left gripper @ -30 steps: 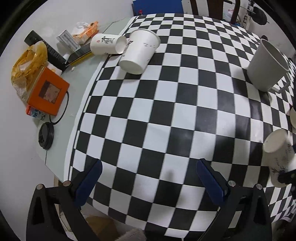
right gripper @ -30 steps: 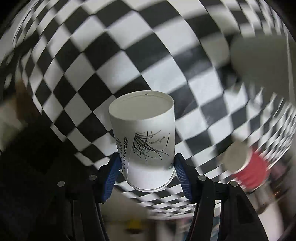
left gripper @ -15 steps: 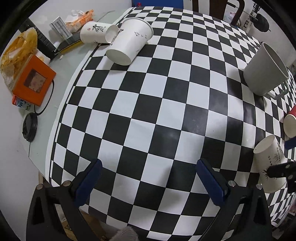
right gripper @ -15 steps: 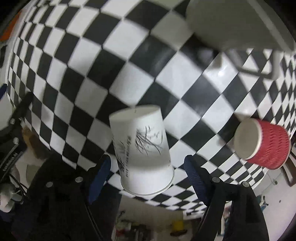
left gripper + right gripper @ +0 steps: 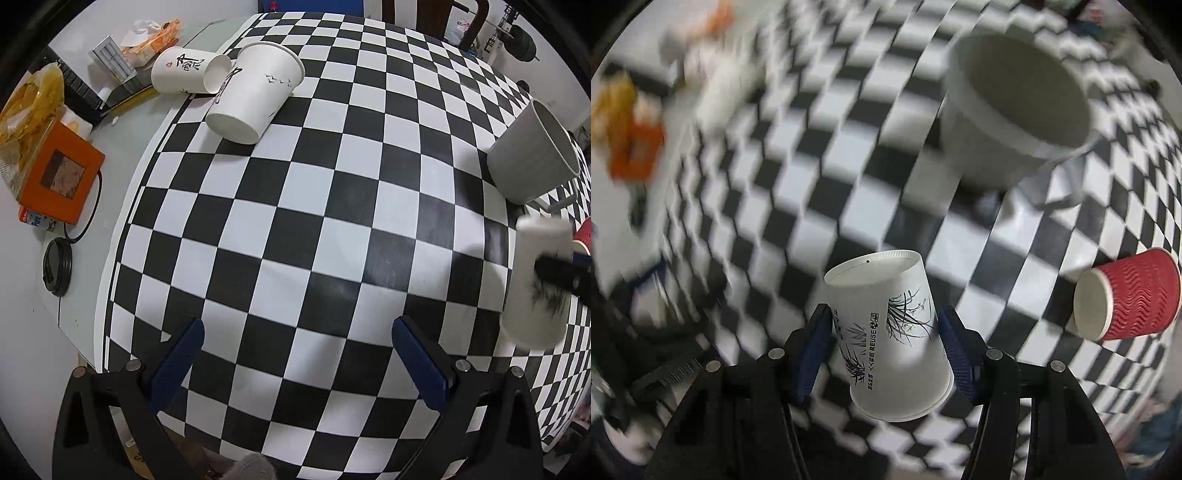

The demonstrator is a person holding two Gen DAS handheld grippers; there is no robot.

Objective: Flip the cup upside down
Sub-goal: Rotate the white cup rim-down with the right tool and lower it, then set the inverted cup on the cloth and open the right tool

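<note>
My right gripper [image 5: 886, 343] is shut on a white paper cup [image 5: 890, 332] with a grey plant print. The cup is upside down, base up and slightly tilted, its wide rim low over the checkered cloth [image 5: 820, 192]. In the left wrist view the same cup [image 5: 535, 284] shows blurred at the right edge, with a dark finger across it. My left gripper [image 5: 295, 354] is open and empty above the near part of the cloth [image 5: 295, 206].
A grey mug [image 5: 1008, 107] stands beyond the held cup, and a red ribbed cup [image 5: 1130, 299] lies on its side to the right. Two white paper cups [image 5: 255, 92] lie at the far left cloth edge. An orange box [image 5: 59, 177] and clutter sit on the left.
The right gripper has closed back on the cup after opening half a second ago, and has swung, so the background is blurred. The left gripper has moved slightly over the cloth.
</note>
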